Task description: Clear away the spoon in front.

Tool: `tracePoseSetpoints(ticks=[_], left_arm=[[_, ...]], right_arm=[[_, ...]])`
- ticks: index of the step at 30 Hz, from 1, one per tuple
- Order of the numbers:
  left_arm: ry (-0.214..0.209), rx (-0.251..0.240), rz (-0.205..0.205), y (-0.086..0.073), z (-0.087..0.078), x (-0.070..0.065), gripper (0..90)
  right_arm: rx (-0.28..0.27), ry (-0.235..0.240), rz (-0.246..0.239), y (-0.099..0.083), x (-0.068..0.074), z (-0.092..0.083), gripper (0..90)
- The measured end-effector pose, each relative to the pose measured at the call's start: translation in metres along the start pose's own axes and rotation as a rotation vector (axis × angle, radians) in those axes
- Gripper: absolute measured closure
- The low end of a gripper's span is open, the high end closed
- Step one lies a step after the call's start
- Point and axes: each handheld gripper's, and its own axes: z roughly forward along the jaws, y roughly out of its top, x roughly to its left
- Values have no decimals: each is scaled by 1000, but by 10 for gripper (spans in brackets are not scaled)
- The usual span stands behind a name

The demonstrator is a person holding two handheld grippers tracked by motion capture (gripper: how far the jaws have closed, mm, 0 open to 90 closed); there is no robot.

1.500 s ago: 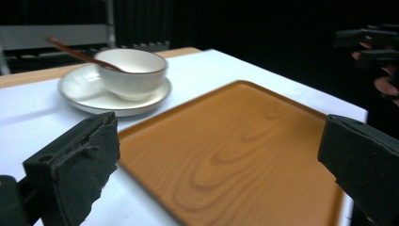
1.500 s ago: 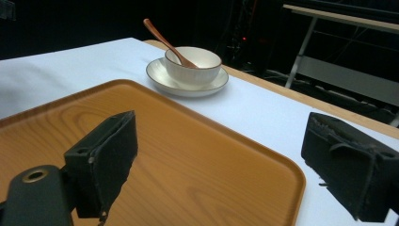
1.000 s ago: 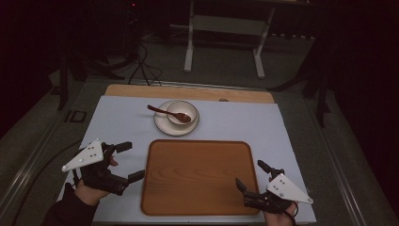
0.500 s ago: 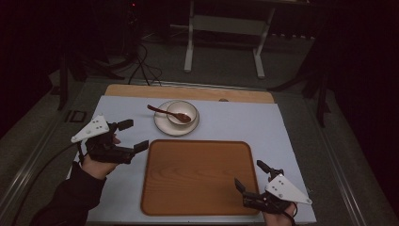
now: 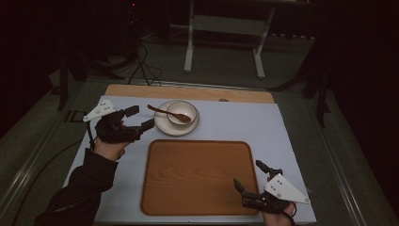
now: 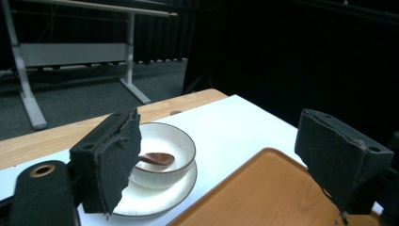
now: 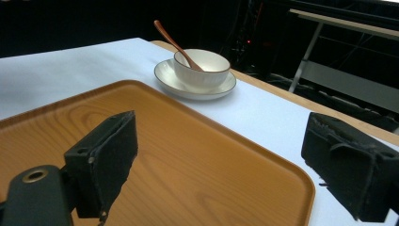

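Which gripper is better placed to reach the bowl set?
Left. The left gripper is open beside the saucer holding bowl and spoon; the right gripper sits at the tray's near corner.

One bowl (image 5: 182,113), one saucer (image 5: 162,123), one wooden spoon (image 5: 167,113), one wooden tray (image 5: 200,176), and two grippers: left gripper (image 5: 141,117), right gripper (image 5: 249,175).

Table (image 5: 226,95) w/ white mat (image 5: 235,122): tray (image 5: 197,176), saucer (image 5: 162,126).

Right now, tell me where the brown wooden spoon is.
In the high view, the spoon rests in the white bowl on its saucer, just beyond the wooden tray.
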Motion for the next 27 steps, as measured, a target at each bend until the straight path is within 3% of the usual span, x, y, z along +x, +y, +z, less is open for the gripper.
tracePoseSetpoints(ticks=[9,13,14,17,24,27], left_arm=[[66,-4,-79,-2,28,16,218],[65,-26,-145,-5,39,24,224],[64,-38,-164,-7,40,27,241],[41,-91,-276,-12,43,40,272],[128,-130,-367,-27,50,58,293],[147,-162,-459,-35,53,66,292]], right_arm=[[6,9,4,-1,0,1,112],[11,8,1,-1,0,2,114],[11,10,1,-1,0,2,114],[11,14,-1,-1,1,1,114],[10,19,-1,-1,0,1,114],[12,20,0,-2,1,2,114]])
